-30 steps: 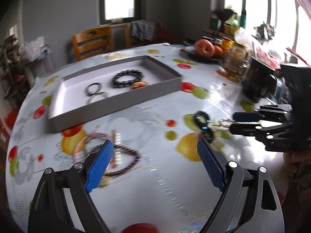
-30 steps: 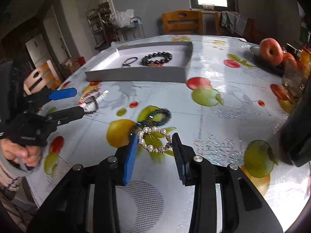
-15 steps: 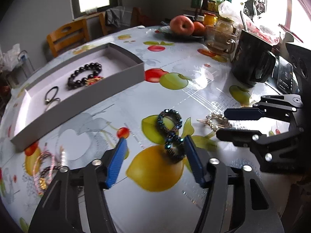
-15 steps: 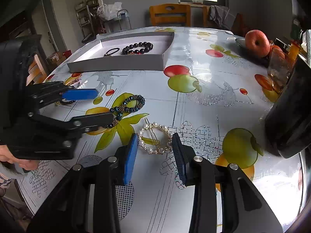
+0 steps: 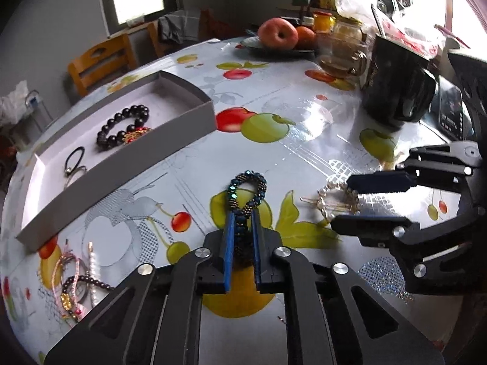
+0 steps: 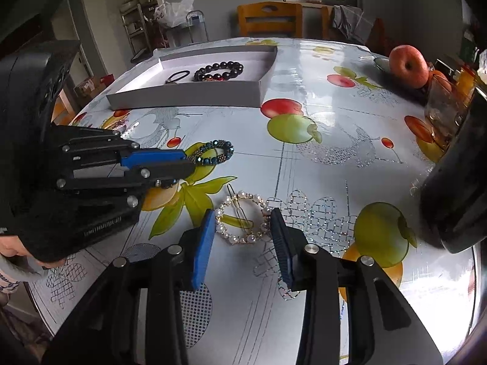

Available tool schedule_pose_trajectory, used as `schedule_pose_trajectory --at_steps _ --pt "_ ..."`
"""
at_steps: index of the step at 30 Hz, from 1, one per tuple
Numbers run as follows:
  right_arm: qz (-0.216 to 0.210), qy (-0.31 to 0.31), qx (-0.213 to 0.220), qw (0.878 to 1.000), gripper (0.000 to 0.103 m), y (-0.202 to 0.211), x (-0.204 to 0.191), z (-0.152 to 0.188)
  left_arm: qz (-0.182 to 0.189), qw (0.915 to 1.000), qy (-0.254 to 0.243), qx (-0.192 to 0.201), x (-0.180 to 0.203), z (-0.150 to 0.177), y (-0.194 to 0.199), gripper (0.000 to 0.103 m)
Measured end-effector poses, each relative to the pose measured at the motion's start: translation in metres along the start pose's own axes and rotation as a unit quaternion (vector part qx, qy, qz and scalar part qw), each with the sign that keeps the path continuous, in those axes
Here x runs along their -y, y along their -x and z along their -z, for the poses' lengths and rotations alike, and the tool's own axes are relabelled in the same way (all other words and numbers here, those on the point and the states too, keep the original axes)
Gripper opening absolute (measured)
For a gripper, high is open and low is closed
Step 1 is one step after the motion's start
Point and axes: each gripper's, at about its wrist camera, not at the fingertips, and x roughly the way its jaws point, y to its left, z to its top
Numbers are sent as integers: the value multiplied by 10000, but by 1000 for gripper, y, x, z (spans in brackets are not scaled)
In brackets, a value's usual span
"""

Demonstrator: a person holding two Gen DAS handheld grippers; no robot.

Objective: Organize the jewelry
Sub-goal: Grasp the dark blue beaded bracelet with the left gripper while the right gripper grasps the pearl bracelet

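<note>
My left gripper [image 5: 242, 213] is shut on a teal and bronze beaded bracelet [image 5: 247, 187], whose free loop sticks out ahead on the table; it shows from the side in the right wrist view [image 6: 213, 151]. My right gripper [image 6: 242, 216] is open, its fingers on either side of a round pearl hair clip [image 6: 242, 217] lying on the table; that clip also shows in the left wrist view [image 5: 334, 199]. A grey box [image 5: 127, 164] at the back left holds a black bead bracelet [image 5: 124, 127] and a black hair tie [image 5: 73, 161].
A pile of loose bracelets and a pearl strand [image 5: 77, 279] lies at the near left. A black mug [image 5: 395, 91], glass jars [image 5: 344, 45] and a plate with fruit [image 5: 278, 33] stand at the back right. The table has a fruit-print cloth [image 6: 319, 158].
My left gripper has moved forward and shut on the teal bracelet. My right gripper has come a little closer around the pearl clip and stays open.
</note>
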Motion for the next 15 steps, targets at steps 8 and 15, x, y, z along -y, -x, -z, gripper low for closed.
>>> schedule_pose_trajectory --at_steps 8,15 --pt "-26 142 272 9995 37 19 -10 -10 4 9994 199 270 -20 -1 22 8" --pt "-12 444 566 9974 37 41 -29 -35 95 9976 459 501 -42 -8 47 7"
